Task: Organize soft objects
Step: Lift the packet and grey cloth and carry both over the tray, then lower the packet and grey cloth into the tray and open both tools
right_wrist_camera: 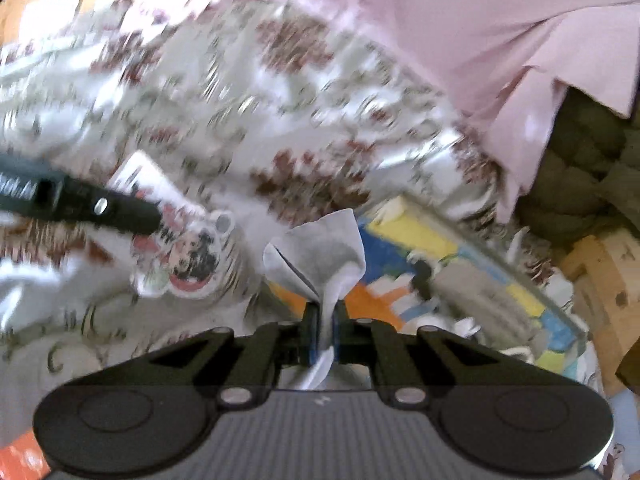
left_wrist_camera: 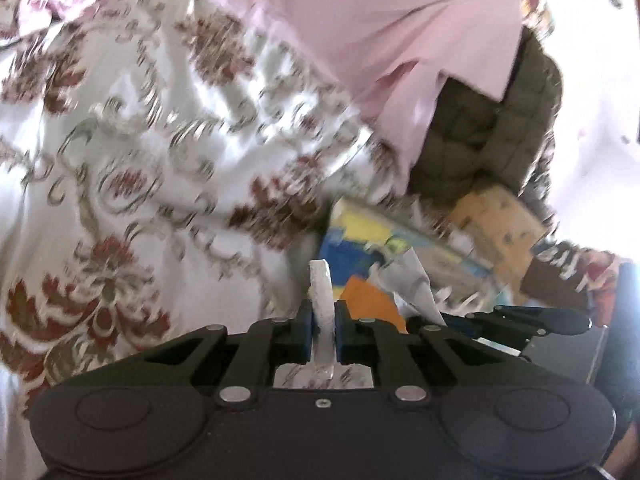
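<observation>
A blurred floral bedspread (left_wrist_camera: 132, 152) fills the left and centre of both views, with a pink sheet (left_wrist_camera: 360, 28) across the top and an olive quilted jacket (left_wrist_camera: 492, 132) partly hidden beneath it at right. A colourful box (right_wrist_camera: 460, 264) is cut off low right. The left tongs (left_wrist_camera: 323, 334) pinch a white card (left_wrist_camera: 322, 296) edge-on; the right tongs (right_wrist_camera: 325, 334) pinch a crumpled white tissue (right_wrist_camera: 320, 256), lower centre.
</observation>
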### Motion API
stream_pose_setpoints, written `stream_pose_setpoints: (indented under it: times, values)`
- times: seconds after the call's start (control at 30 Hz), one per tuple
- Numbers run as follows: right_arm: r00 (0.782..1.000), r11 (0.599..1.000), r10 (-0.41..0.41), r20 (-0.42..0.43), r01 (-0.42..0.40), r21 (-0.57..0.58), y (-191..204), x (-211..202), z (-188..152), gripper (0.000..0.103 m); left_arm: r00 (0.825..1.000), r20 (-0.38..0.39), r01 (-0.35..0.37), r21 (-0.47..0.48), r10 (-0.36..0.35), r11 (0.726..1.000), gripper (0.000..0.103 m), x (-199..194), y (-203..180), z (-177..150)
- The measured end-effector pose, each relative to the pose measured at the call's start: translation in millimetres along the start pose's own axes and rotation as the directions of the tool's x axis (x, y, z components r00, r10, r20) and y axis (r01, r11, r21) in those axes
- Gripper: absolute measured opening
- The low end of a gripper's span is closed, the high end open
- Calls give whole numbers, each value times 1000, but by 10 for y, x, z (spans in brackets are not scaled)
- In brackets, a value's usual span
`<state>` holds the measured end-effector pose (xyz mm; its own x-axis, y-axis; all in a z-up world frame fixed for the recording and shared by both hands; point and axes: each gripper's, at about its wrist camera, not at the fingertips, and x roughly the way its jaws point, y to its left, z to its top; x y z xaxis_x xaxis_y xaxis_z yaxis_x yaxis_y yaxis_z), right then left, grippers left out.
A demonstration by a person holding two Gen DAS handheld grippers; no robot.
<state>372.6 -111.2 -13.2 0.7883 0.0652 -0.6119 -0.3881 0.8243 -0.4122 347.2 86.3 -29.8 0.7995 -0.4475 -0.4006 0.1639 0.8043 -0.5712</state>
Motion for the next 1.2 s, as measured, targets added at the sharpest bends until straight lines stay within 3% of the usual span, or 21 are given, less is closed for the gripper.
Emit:
stream_pose_setpoints:
  times: [0.2,0.43,0.63,0.73,0.83,0.87,0.93,1.0,1.1,1.2]
  values:
    - [997,989,-9,76,-3,148,-535,55,215,8,998,46,36,79,-40,996,11,221,-367,193]
    - [998,945,-17,57,-3,328,-1124,446,177,8,997,-2,75,140,-75,987,11,1061,-816,370]
    - [999,906,-31,26,17,422,-1451,698,78,11,996,-71,60,92,-54,994,11,1527,-876,336]
    - [1000,887,-25,16,15,461,-1570,727,-22,19,995,-93,38,70,-32,997,11,1604,-859,324]
    - [1000,871,-23,20,10,492,-1640,687,-122,37,995,-102,-10,85,19,996,22,1625,-877,328]
    - [1000,865,-21,17,10,501,-1661,672,-160,45,994,-106,-31,92,41,995,32,1615,-881,331]
    - [1000,859,-26,16,15,512,-1695,611,-225,49,990,-112,-79,115,92,990,49,1603,-911,332]
    - [999,857,-29,18,15,515,-1714,535,-272,64,987,-99,-113,136,127,984,68,1563,-938,327]
    - [999,856,-33,15,20,516,-1746,428,-303,78,982,-87,-153,155,168,976,79,1514,-993,324]
    - [999,844,-29,25,11,536,-1796,305,-324,84,979,-84,-171,164,187,971,82,1436,-1074,333]
